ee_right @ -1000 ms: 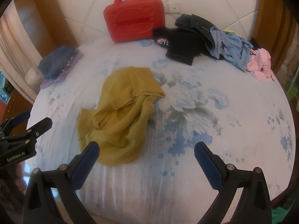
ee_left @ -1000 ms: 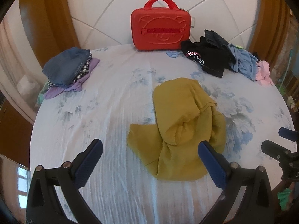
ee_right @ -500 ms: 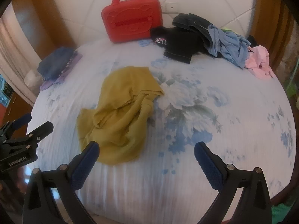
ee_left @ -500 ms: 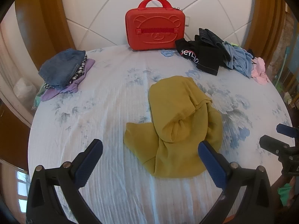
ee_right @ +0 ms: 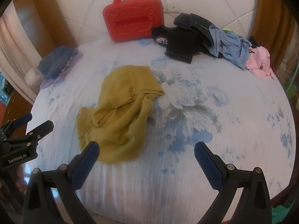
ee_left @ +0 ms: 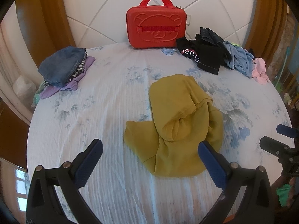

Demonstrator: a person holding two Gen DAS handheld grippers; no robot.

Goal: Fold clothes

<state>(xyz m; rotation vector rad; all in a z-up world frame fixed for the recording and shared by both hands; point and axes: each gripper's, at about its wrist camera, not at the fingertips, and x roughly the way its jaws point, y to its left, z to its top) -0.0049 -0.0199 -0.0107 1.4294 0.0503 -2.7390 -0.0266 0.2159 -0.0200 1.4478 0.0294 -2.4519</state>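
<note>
A crumpled mustard-yellow garment (ee_left: pixel 179 125) (ee_right: pixel 121 112) lies bunched in the middle of the bed. My left gripper (ee_left: pixel 149 149) hovers open just in front of its near edge, holding nothing. My right gripper (ee_right: pixel 145 153) is open too, over the sheet at the garment's near right side. At the left edge of the right wrist view the left gripper (ee_right: pixel 31 125) shows side-on; the right gripper (ee_left: pixel 278 138) appears at the right edge of the left wrist view.
A red case (ee_left: pixel 156 30) stands against the headboard. A folded stack topped with denim (ee_left: pixel 63 66) sits far left. A heap of black, blue and pink clothes (ee_left: pixel 222 56) lies far right. Floral sheet (ee_right: pixel 205 112) covers the bed; wooden panels flank it.
Both grippers have drawn back and risen slightly, so the garment and the red case sit a little farther and higher in view. Nothing on the bed has moved.
</note>
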